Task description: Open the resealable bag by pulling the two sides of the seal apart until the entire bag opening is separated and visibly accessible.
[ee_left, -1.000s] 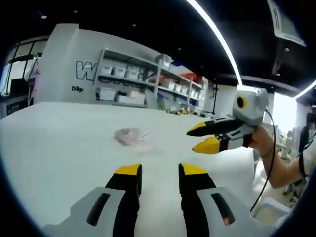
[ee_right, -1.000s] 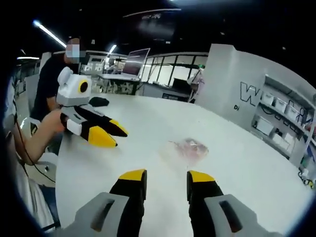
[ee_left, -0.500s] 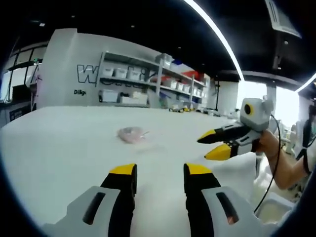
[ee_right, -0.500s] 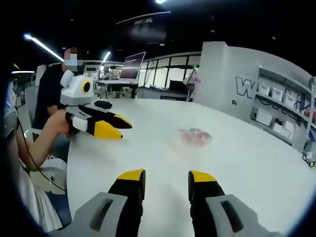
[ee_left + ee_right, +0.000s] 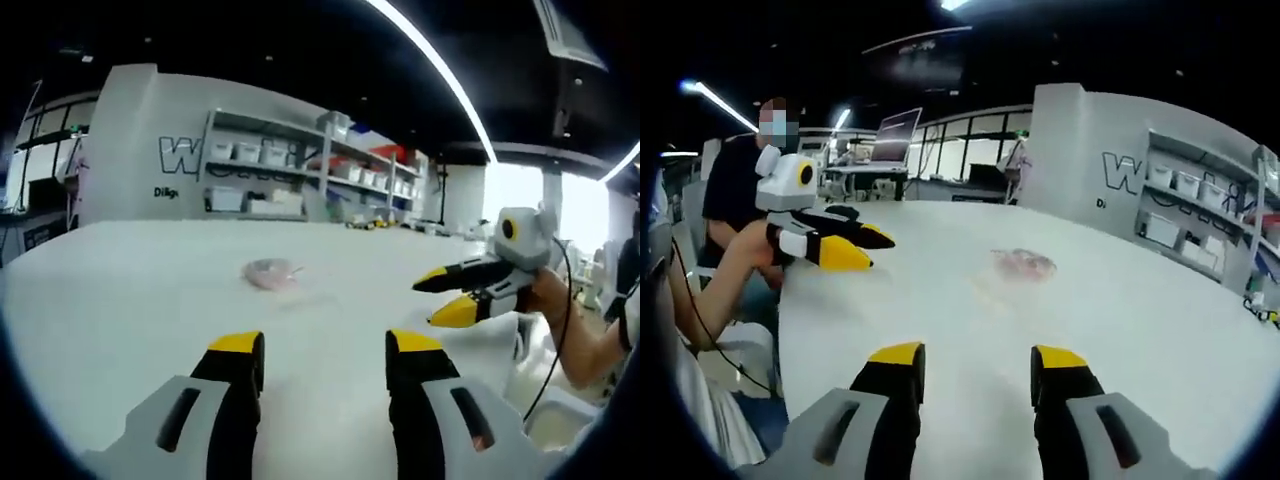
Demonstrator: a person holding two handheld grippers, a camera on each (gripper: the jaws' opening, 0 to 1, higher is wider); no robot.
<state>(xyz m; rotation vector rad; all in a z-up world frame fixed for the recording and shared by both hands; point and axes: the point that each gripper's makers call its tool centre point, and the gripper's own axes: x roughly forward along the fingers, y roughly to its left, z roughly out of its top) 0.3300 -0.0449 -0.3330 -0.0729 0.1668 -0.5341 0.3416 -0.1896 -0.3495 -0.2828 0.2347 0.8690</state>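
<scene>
Left gripper: its yellow-tipped fingers stand parted, with nothing between them, low over the counter. The resealable bag lies flat on the counter, ahead of these fingers and slightly to their left, well apart from them; no part of it is touched.

Right gripper: its fingers are likewise spread and empty. From this side the resealable bag lies ahead and a little to the right of the fingers, again well apart. In the left gripper view the right gripper is held off to the right of the bag, tips pointing toward it, jaws apart; in the right gripper view the left gripper sits to the left of the bag in the same attitude. The bag thus lies between the two grippers and beyond both. Neither is clearly the nearer.

The bag appears as a small, pale, pinkish, translucent patch, somewhat wider than deep in both views; its long axis seems to run across the line of approach, but the seal edge is too small and blurred to locate. Judgement: the approach has not closed, and the seal is untouched.

Counter: broad, white, matte, with a rounded edge. Beyond the bag stands a white wall with lettering and shelving holding bins. To the left of the bag, in the right gripper view, a person sits at the counter's far edge, near an open laptop.
</scene>
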